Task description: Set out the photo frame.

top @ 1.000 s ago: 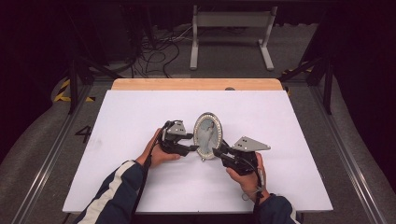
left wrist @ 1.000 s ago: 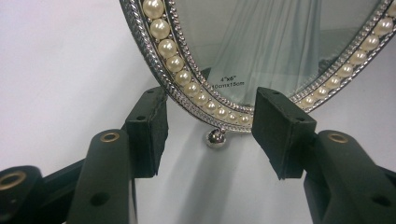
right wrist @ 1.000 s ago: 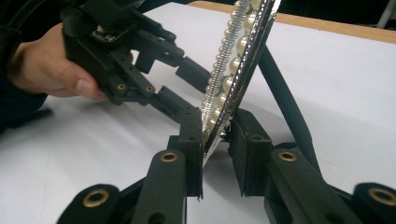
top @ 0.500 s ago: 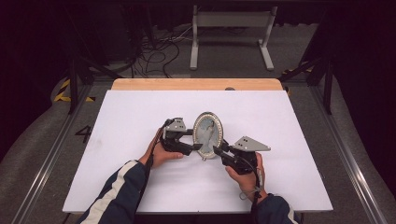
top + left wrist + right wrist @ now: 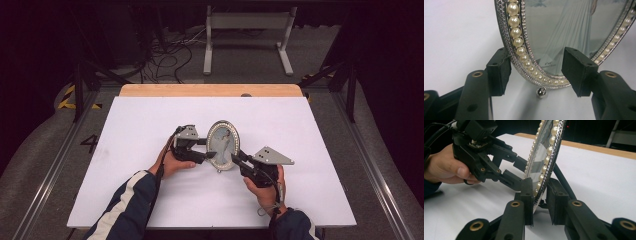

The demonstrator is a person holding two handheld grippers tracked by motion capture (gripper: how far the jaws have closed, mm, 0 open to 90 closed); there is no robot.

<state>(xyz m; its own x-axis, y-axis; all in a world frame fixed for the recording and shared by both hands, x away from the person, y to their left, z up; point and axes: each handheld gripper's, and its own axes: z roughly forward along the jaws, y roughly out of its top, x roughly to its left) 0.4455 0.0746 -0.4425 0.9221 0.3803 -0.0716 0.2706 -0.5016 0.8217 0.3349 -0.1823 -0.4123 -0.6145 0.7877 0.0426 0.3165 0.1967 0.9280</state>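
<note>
The right hand-held gripper (image 5: 540, 202) clamps the oval pearl-rimmed picture frame (image 5: 223, 144) upright on the bench (image 5: 150, 120) — the left hand-held gripper (image 5: 536, 70), just closing, straddles its rim loosely.

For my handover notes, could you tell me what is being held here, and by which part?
The right gripper clamps the oval picture frame by its lower pearl-trimmed rim. The left gripper, its jaws just closing, straddles the lower edge without a clear pinch.

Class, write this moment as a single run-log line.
object: oval pearl-rimmed photo frame, upright on table | right gripper: clamped on its lower rim | left gripper: jaws astride rim, just closing
</note>
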